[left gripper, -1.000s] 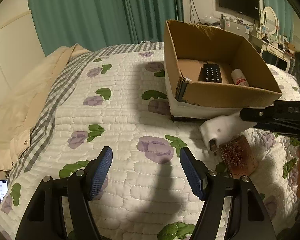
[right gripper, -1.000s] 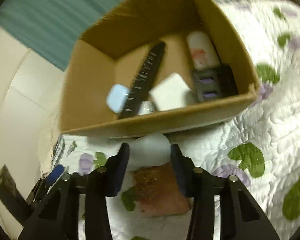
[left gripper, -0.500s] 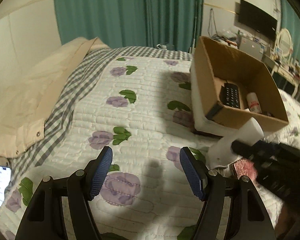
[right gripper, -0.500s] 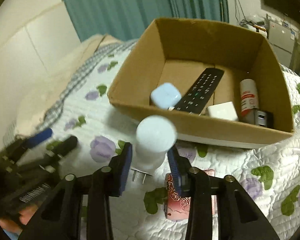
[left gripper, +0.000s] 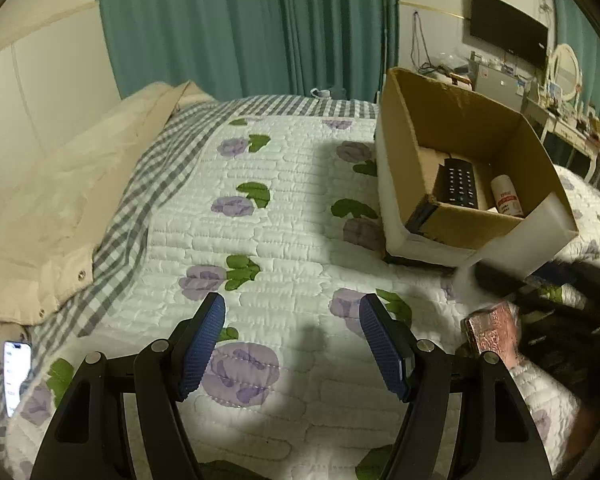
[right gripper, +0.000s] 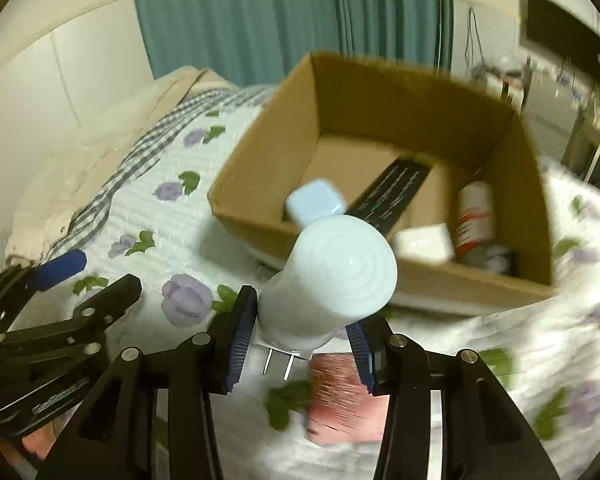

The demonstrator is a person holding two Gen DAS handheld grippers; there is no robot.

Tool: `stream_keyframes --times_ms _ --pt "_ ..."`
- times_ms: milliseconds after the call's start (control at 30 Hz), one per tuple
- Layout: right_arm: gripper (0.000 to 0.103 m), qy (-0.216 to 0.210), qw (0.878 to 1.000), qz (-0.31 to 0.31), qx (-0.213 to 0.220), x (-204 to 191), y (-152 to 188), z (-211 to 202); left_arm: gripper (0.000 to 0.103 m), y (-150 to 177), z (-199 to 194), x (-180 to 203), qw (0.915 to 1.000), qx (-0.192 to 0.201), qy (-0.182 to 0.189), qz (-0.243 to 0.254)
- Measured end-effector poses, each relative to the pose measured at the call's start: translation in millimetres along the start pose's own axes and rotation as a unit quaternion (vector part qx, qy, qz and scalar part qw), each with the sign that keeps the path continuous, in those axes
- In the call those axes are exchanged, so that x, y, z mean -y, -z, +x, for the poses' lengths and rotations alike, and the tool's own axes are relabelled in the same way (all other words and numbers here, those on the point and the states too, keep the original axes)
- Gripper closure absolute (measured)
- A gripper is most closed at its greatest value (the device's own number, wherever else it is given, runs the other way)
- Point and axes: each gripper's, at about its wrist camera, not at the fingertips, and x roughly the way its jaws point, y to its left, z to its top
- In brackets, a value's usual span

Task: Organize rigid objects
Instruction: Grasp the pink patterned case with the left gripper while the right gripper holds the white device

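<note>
Gripping a white cylindrical plug adapter (right gripper: 332,280), prongs down; right tool (right gripper: 300,350).

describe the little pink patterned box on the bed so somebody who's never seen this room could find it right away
Start at the open cardboard box sitting on the flowered quilt. Just in front of its near wall, out on the quilt, lies the pink patterned box, below the white plug-in device held in the right gripper. It is the only loose item lying outside the cardboard box, flat, with a dark reddish ornate print.
</note>
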Motion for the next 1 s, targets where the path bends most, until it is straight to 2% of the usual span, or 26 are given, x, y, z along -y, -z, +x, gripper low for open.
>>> stream_keyframes --times_ms 100,267,467,633,800,833,1000 --pt "0.059 0.041 0.998 -0.042 0.010 9.3 -5.0 -31.3 0.030 -1.3 -8.2 11.0 0.9998 0.004 0.001 0.019" --pt "0.059 0.080 0.994 -0.075 0.006 42.2 -2.4 -63.6 0.031 -3.4 -23.0 42.0 0.9988 0.005 0.036 0.033" --pt "0.059 0.105 0.988 -0.112 -0.024 80.1 21.1 -63.6 0.031 8.0 -16.2 98.4 0.9963 -0.025 0.063 0.053" --pt "0.059 0.076 0.994 -0.065 -0.047 114.1 35.2 -42.7 0.031 23.7 9.8 136.9 0.9935 -0.066 0.068 0.063" --pt "0.059 0.044 0.997 -0.046 -0.054 128.3 36.6 -39.3 0.030 32.8 47.3 159.0 0.9879 -0.122 0.084 0.046" --pt "0.059 0.040 0.997 -0.044 -0.053 129.1 36.5 -40.2 0.030 32.7 49.4 159.4 0.9881 -0.119 0.088 0.042" --pt "0.059 0.026 0.997 -0.042 -0.056 128.8 36.7 -39.4 0.016 27.9 69.4 169.4 0.9843 -0.138 0.100 0.045"
